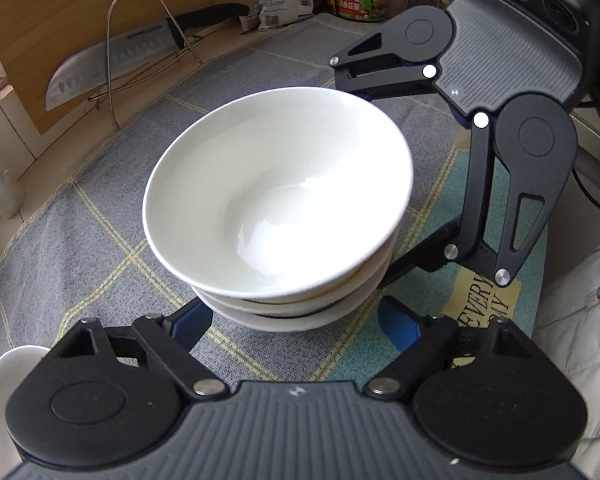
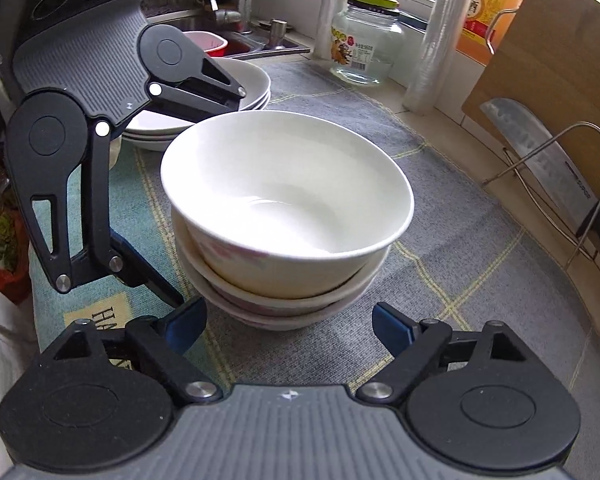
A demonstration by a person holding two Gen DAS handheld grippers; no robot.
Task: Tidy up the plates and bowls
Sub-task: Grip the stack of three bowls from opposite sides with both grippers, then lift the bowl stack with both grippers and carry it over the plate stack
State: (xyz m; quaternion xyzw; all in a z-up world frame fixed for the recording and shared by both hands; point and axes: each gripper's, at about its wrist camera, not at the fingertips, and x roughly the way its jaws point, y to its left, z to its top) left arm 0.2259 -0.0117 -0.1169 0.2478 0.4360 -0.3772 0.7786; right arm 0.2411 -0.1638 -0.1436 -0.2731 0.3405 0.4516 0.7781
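A grey checked cloth [image 1: 112,208] covers the counter, with a teal patch along its near edge. Leaning against the wall at the far edge is a wooden cutting board [image 2: 556,48], and a wire rack [image 2: 580,184] in front of it carries a large kitchen knife [image 1: 112,60].

In the middle of the cloth stands a stack of white bowls [image 1: 278,200]; the top bowl [image 2: 288,188] sits tilted in the ones below. Toward the sink-side corner of the cloth rests a stack of white plates [image 2: 256,80], well apart from the bowls. A glass jar [image 2: 364,44] with a yellow lid stands at the far edge, beside a roll of clear bags [image 2: 436,40].

The left gripper [image 1: 296,320] has its jaws spread wide on either side of the foot of the bowl stack, holding nothing; whether the blue pads touch the lowest bowl cannot be told. The right gripper [image 2: 288,324] is likewise wide open at the base of the stack from the opposite side, its blue fingertips [image 2: 392,328] just beside the bottom bowl and gripping nothing.
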